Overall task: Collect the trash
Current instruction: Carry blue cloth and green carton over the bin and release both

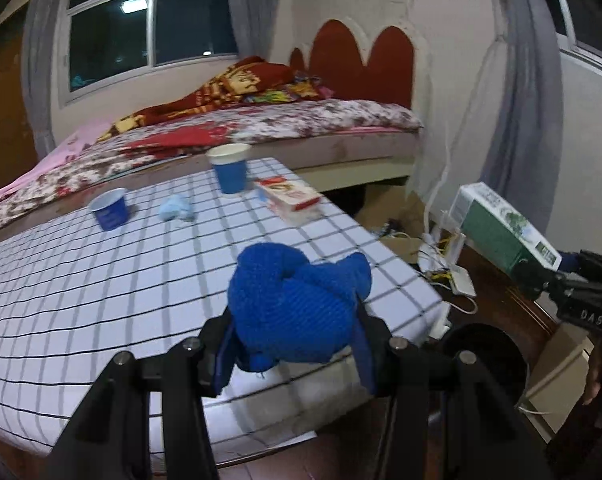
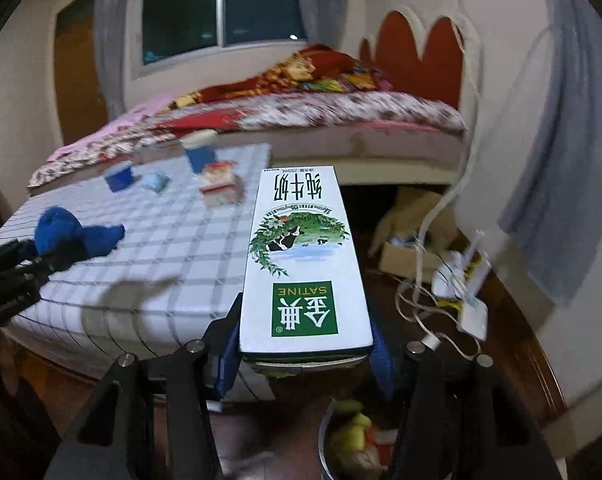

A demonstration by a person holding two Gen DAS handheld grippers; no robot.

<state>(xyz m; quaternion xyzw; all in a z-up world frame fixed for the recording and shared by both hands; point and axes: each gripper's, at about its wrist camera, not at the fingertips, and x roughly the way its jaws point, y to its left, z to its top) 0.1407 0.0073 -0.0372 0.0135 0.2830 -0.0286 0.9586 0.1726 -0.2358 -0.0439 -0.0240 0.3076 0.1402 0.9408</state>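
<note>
On a grid-patterned tabletop (image 1: pixel 101 280) beside a bed (image 1: pixel 261 128), a clear-up is under way, with both tools loaded at once. At far left, a low blue cup (image 1: pixel 110 209) stands near the tabletop's far edge, then a crumpled pale-blue wad (image 1: pixel 177 208), a taller blue cup (image 1: pixel 230 168) by the far edge, and a red-and-white carton (image 1: pixel 289 198) lying flat close to the far right corner: two cups, one wad and one small carton are left to gather. The left hand-held gripper (image 1: pixel 293 344) is clamped on a balled blue knitted cloth (image 1: pixel 297 304), carried above the near right corner of the tabletop, apparently so that it can go out with the rest; whether it counts as trash cannot be told. To the right, beyond the tabletop's right edge, the right hand-held gripper (image 2: pixel 305 360) grips one white-and-green milk carton (image 2: pixel 305 260) by its end, the long body sticking out ahead so the jaws pinch its narrow sides. Directly below it sits a dark round bin (image 2: pixel 325 432), already holding yellow-green scraps and other refuse, which suggests the carton is held there for dropping. One bin is visible. On the floor further right lie a white power strip with tangled cables (image 2: pixel 461 300) and one open cardboard box (image 2: pixel 401 260).
</note>
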